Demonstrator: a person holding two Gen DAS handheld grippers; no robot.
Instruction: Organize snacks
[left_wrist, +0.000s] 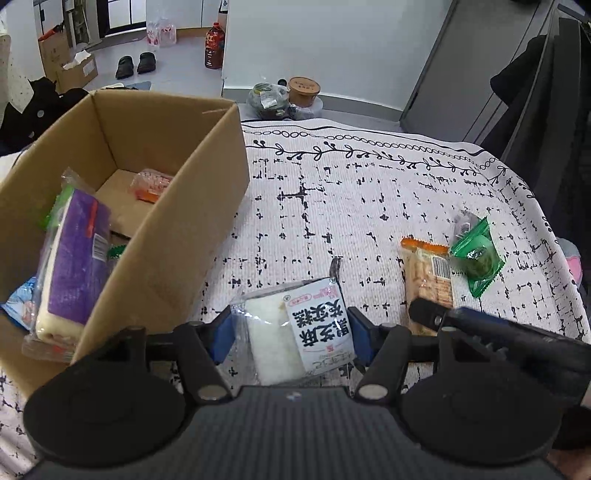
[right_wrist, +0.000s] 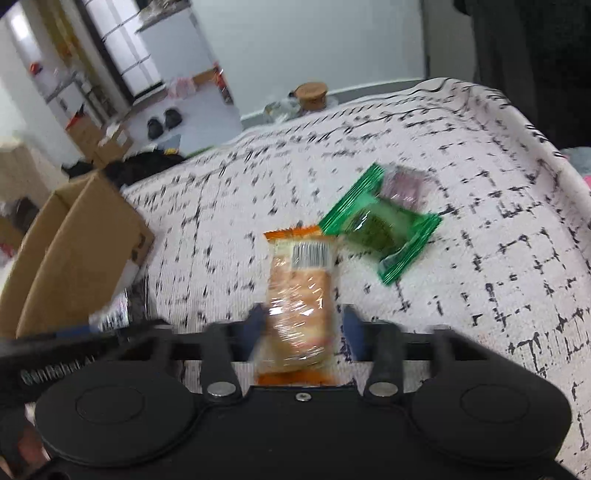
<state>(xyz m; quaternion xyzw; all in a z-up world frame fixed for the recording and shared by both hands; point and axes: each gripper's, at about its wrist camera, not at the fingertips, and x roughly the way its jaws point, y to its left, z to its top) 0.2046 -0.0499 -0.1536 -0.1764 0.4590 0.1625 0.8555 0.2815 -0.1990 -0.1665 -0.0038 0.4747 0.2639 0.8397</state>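
Observation:
My left gripper (left_wrist: 291, 332) is shut on a white cake packet (left_wrist: 280, 332) with a black-lettered label, its blue pads pressing both sides, just right of the cardboard box (left_wrist: 177, 236). Inside the box lie a purple-wrapped packet (left_wrist: 74, 266) and a small orange snack (left_wrist: 151, 184). My right gripper (right_wrist: 303, 325) is shut on an orange-ended cracker packet (right_wrist: 299, 295), blurred in its own view. From the left wrist, that cracker packet (left_wrist: 430, 273) has a right fingertip (left_wrist: 428, 314) at its near end. A green packet (right_wrist: 380, 225) (left_wrist: 476, 258) lies just beyond it.
A clear wrapper (right_wrist: 402, 188) lies behind the green packet. Everything rests on a white black-patterned cloth (left_wrist: 369, 203) whose far and right edges drop off. On the floor beyond are a paper bowl (left_wrist: 303, 88), a dark bottle (left_wrist: 214, 48) and shoes (left_wrist: 135, 64). Dark clothing (left_wrist: 535, 92) hangs right.

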